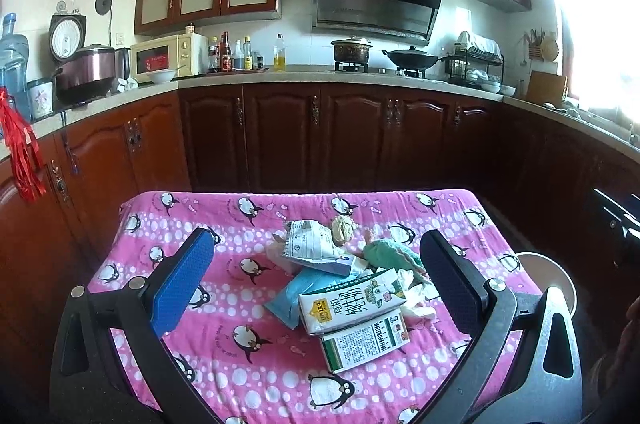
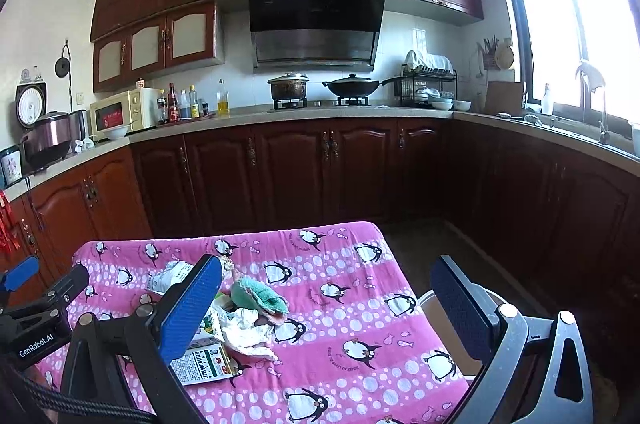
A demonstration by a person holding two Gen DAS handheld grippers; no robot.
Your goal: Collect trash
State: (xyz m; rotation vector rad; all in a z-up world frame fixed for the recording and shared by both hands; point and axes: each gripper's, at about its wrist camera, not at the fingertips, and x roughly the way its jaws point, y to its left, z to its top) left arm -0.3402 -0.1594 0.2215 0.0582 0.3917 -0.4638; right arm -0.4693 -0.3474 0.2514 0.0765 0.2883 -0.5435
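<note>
Hovering wide open and empty, both the left tool (image 1: 316, 276) and right tool (image 2: 326, 308) risk scattering tissue (image 2: 248, 334) beside the milk carton (image 1: 352, 300) off the tabletop (image 1: 256, 376).

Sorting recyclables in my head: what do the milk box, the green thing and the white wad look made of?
Milk carton: printed, slightly glossy paperboard, with sharp folded edges. Green rag: soft, fuzzy cloth, probably terry, lying limp. White wad: crumpled, matte tissue or thin paper.
</note>
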